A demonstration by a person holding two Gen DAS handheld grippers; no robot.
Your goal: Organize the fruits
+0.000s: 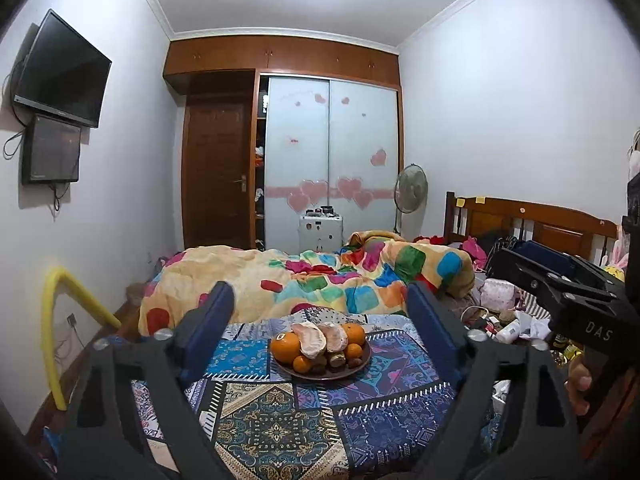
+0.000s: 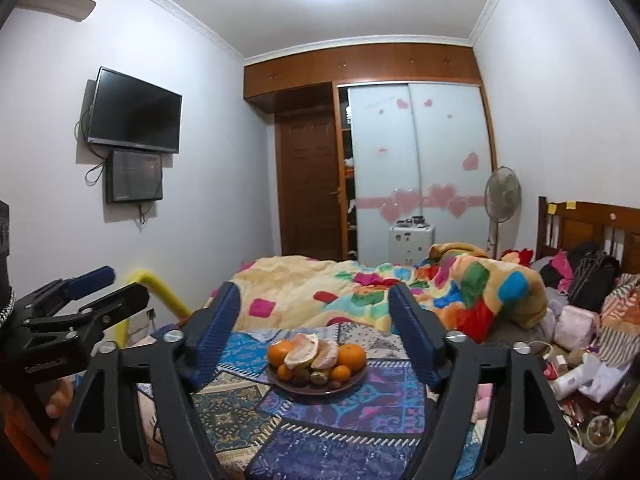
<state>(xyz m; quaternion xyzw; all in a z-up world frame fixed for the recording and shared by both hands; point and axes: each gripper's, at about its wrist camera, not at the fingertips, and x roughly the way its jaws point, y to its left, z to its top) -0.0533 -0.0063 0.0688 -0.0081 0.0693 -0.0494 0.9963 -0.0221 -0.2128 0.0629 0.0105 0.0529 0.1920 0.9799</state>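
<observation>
A dark plate [image 1: 338, 376] [image 2: 280, 384] sits on a patterned blue cloth. It is piled with two large oranges [image 1: 285, 346] [image 2: 352, 355], peeled pale citrus pieces [image 1: 310, 342] [image 2: 302, 354], small tangerines [image 1: 302, 364] and brownish small fruits. My left gripper [image 1: 319, 290] hovers open in front of the plate, nothing between its blue pads. My right gripper [image 2: 315, 292] is likewise open and empty, short of the plate. Each gripper shows at the other view's edge: the right gripper [image 1: 520, 258] at the right, the left gripper [image 2: 120, 284] at the left. A hand holds each.
Behind the patterned cloth [image 1: 280, 428] lies a bed with a colourful crumpled blanket [image 1: 320, 280]. Clutter of clothes, bottles and bags [image 2: 580, 360] fills the right side. A yellow padded rail [image 1: 54, 340] stands at the left. A wardrobe, fan and wall screens are farther off.
</observation>
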